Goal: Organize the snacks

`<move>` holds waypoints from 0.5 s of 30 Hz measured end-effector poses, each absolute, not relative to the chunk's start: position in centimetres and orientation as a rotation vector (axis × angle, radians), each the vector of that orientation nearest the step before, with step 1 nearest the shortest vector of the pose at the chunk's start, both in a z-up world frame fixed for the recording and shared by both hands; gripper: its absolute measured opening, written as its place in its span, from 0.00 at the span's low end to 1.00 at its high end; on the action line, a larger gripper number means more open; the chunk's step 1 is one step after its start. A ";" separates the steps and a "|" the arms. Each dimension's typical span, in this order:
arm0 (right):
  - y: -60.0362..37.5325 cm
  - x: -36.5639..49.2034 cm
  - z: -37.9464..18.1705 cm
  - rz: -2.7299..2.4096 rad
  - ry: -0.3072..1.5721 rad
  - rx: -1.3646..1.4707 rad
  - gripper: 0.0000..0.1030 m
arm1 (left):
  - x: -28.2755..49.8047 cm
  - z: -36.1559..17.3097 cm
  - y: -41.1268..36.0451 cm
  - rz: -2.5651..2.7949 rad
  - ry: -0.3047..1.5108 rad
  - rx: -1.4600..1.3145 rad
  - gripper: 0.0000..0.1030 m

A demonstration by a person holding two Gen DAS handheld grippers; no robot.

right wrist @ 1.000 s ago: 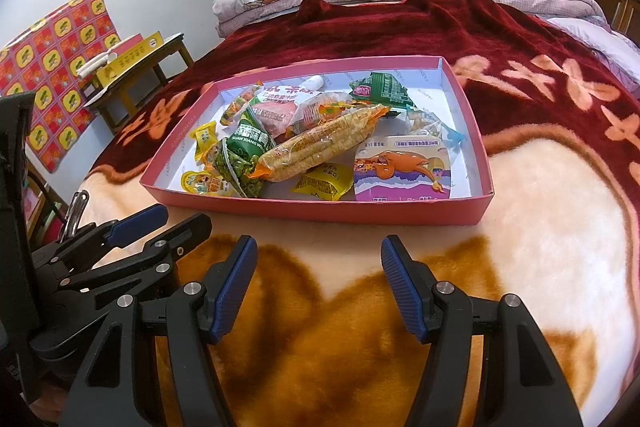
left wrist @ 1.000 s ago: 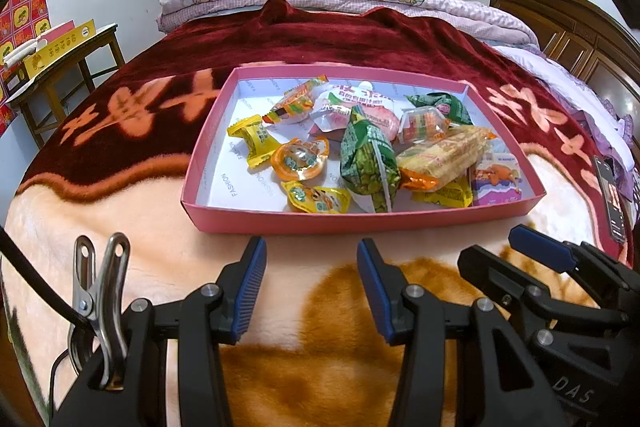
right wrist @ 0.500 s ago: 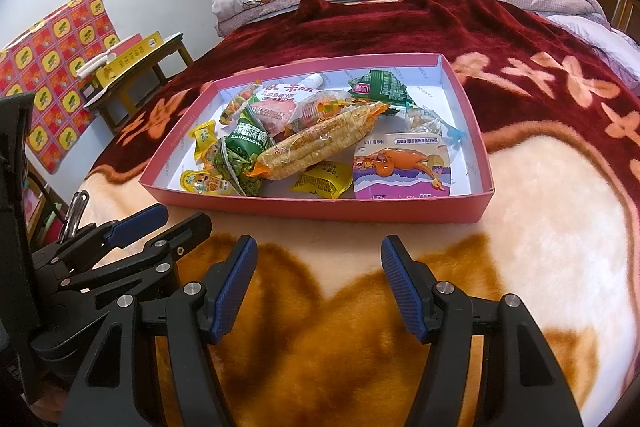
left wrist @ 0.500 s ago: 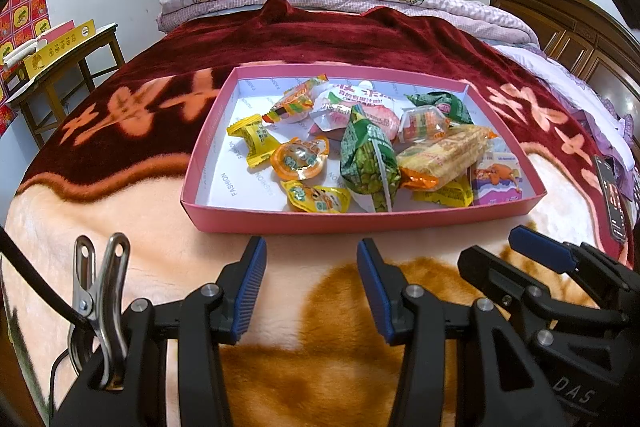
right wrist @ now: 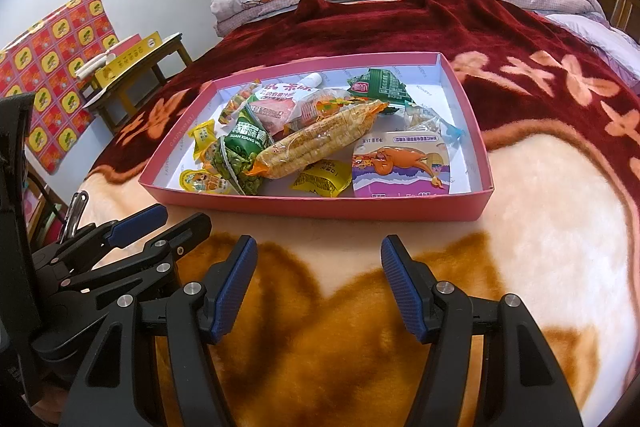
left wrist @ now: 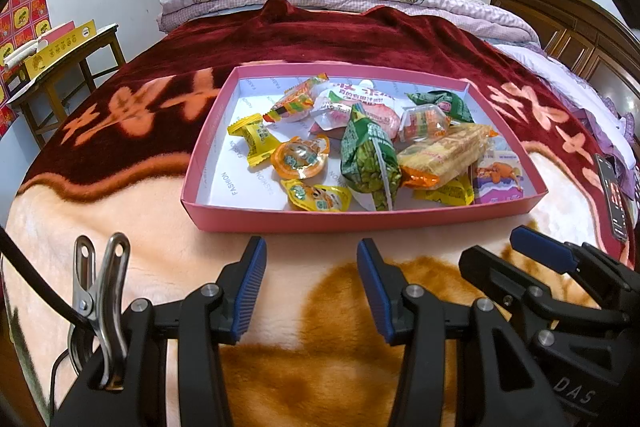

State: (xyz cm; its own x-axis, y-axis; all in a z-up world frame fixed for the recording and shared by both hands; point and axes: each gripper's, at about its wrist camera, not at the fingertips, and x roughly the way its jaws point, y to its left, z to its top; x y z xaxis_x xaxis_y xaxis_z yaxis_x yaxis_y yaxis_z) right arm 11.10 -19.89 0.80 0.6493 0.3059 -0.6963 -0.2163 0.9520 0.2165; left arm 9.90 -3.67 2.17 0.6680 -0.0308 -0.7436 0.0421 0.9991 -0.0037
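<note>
Sitting on the bed, on the soft blanket (left wrist: pixel 168 255), is a flat pink box (left wrist: pixel 360 221), and all the snacks lie inside it, none out on the blanket. Both tools hang low just in front of the box's near wall, at 6 o'clock from it, side by side, so each camera can look over the wall at the pile. The left gripper (left wrist: pixel 311 287) has its blue fingers spread wide with nothing between them, and the right gripper (right wrist: pixel 318 285) is spread wide and holds nothing too. The snacks look jumbled, not lined up: a long bag of yellow corn sticks (right wrist: pixel 316 143) leans across a green pea bag (left wrist: pixel 370 163), with a purple pack showing a duck (right wrist: pixel 400 169) flat at the 5 o'clock corner. Small yellow candies (left wrist: pixel 256 139) and an orange jelly cup (left wrist: pixel 300 159) sit loose near 9 o'clock, and the 8 o'clock part of the box is bare. This could be a pile waiting to be sorted, or snacks already gathered into their box; the pictures fit both.
</note>
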 end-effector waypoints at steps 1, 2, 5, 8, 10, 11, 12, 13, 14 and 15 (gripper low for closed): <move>-19.9 11.1 0.8 0.298 0.812 0.118 0.64 | 9.9 2.2 -3.7 -0.041 0.838 0.014 0.48; -19.9 11.1 0.8 0.298 0.812 0.118 0.64 | 9.9 2.1 -3.7 -0.041 0.838 0.014 0.48; -19.9 11.2 0.8 0.297 0.813 0.118 0.64 | 9.9 2.1 -3.7 -0.041 0.839 0.015 0.48; -19.9 11.1 0.8 0.298 0.813 0.119 0.64 | 9.9 2.1 -3.6 -0.040 0.839 0.015 0.48; -19.9 11.2 0.8 0.297 0.813 0.118 0.64 | 9.9 2.1 -3.6 -0.040 0.839 0.015 0.48; -20.0 11.2 0.8 0.298 0.813 0.118 0.64 | 9.9 2.0 -3.6 -0.040 0.840 0.015 0.48; -20.0 11.2 0.8 0.298 0.813 0.119 0.64 | 9.9 2.1 -3.7 -0.041 0.839 0.015 0.48; -20.0 11.2 0.8 0.298 0.813 0.119 0.64 | 9.9 2.1 -3.6 -0.040 0.840 0.015 0.48; -20.0 11.2 0.8 0.298 0.814 0.119 0.64 | 9.9 2.0 -3.6 -0.040 0.840 0.015 0.48; -19.9 11.2 0.8 0.298 0.814 0.119 0.64 | 9.9 2.1 -3.7 -0.040 0.840 0.015 0.48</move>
